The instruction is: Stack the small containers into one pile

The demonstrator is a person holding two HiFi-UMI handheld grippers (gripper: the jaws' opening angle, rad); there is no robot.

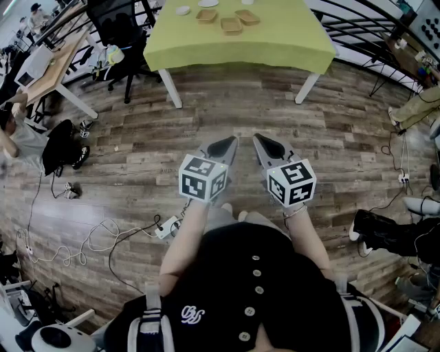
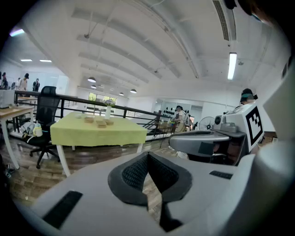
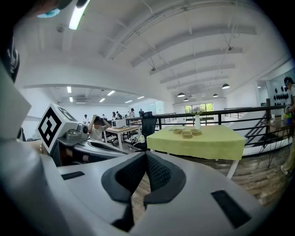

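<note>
Small containers [image 1: 231, 25], three shallow tan ones, lie unstacked in a loose cluster on the yellow-green clothed table [image 1: 240, 48] at the far side of the room. Two sit toward the back and one a little nearer, close together but apart. A pale round dish [image 1: 183, 10] sits just beside them, and the gripper views show a white vase [image 3: 197, 122] behind the group.

Both grippers are well apart from that table, with a stretch of wooden floor [image 1: 289, 117] between. The left gripper [image 1: 227, 144] and right gripper [image 1: 265, 144] are held side by side in front of the person's body, tips tilted slightly down and toed toward each other. Each has its jaws closed, ribbed pads meeting at the tip with nothing between them.

The move ahead turns on this gap. The containers [image 2: 101, 122] lie ahead and to the left of the left gripper's [image 2: 147, 156] line. In the right gripper view they [image 3: 186, 133] lie ahead and to the right of the right gripper's [image 3: 146, 156] jaws. So the pile-to-be sits roughly on the midline, and neither hand looks clearly nearer. The person most likely has to walk up to the table and open the jaws before any pick. The containers are too small from here to tell which way their long sides run.
</note>
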